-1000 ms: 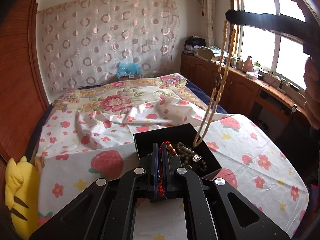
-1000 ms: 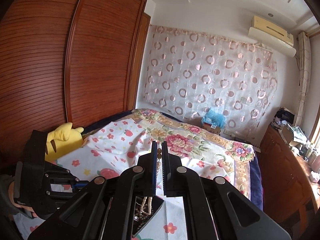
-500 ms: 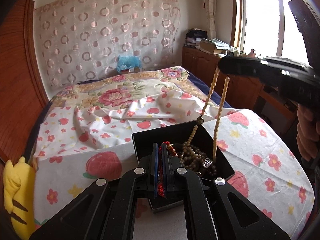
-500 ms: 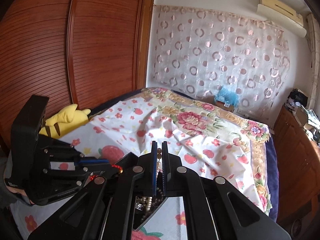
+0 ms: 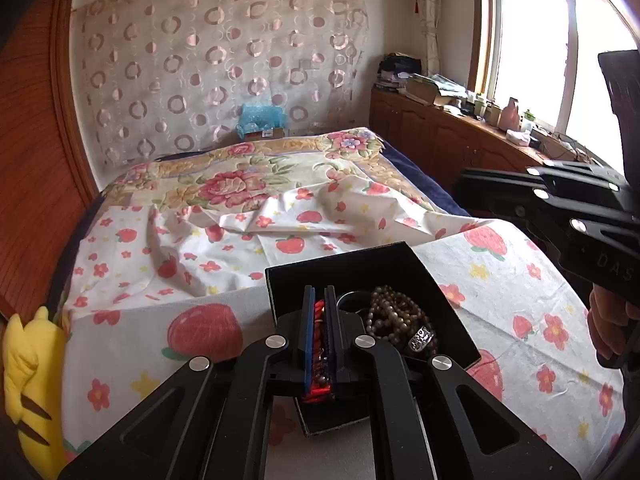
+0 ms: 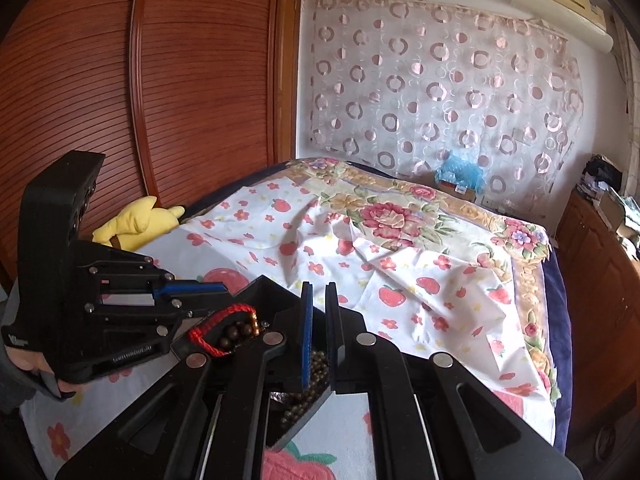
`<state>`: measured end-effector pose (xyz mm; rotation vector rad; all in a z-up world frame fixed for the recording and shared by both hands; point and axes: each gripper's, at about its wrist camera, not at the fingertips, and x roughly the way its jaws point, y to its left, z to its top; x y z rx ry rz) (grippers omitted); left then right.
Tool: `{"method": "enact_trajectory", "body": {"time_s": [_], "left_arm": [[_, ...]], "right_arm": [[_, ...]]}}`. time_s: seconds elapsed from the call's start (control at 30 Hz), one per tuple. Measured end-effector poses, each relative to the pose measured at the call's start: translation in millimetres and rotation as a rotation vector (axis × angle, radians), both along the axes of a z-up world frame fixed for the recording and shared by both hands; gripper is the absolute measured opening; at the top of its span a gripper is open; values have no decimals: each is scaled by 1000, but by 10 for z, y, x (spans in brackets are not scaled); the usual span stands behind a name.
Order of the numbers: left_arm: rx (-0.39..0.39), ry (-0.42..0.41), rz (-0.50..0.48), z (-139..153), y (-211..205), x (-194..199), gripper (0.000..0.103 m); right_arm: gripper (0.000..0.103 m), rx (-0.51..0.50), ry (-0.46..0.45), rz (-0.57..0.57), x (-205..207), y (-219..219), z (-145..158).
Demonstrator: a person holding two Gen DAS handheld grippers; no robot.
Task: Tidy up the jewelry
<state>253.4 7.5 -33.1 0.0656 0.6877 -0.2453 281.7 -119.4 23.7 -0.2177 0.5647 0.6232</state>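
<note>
A black open box (image 5: 344, 272) sits on the strawberry-print sheet just ahead of my left gripper (image 5: 319, 292). That gripper's jaws are starting to open, with a red cord bracelet (image 5: 319, 360) still pinched between the pads. In the right wrist view the bracelet (image 6: 222, 328) with its dark beads hangs at the left gripper (image 6: 224, 290) over the box (image 6: 260, 284). A tan bead necklace (image 5: 390, 314) lies heaped in the box beside a silver piece (image 5: 420, 336). My right gripper (image 6: 319, 292) is opening, nothing between its jaws. It hovers to the box's right (image 5: 460, 186).
A yellow plush toy (image 5: 28, 380) lies at the bed's left edge by the wooden wardrobe (image 6: 200, 120). Rumpled floral bedding (image 5: 240, 188) stretches beyond the box. Wooden cabinets (image 5: 432, 136) with clutter line the window side. A person's hand (image 5: 608, 320) holds the right gripper.
The right gripper has come down beside the box. The bead necklace that hung from it now lies wholly inside the box. The left gripper kept the red bracelet and sank slightly.
</note>
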Motion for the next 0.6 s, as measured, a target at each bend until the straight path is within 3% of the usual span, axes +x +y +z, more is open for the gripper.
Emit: {"method": "enact_trajectory", "body": {"time_s": [0.1,0.2,0.3,0.4,0.6], "left_arm": [[-4,-7,2,9,22,-55,22],[-6,-10,2,18,16,-102,24],[-5,-15,5,32,24,-155,34],[-18,-7,-4,29,56,-310,41],[-26,36,-22,-73,98,-645,41]], "right_arm": [[8,0,10,-6,-78,-70,-51],[8,1,19,-14,-197,-117,-117],[9,8,34,-16,-312,-164,-179],[18,10,56,-20,-456,-223,-277],[18,-14,106,-30,-717,-329,-523]]}}
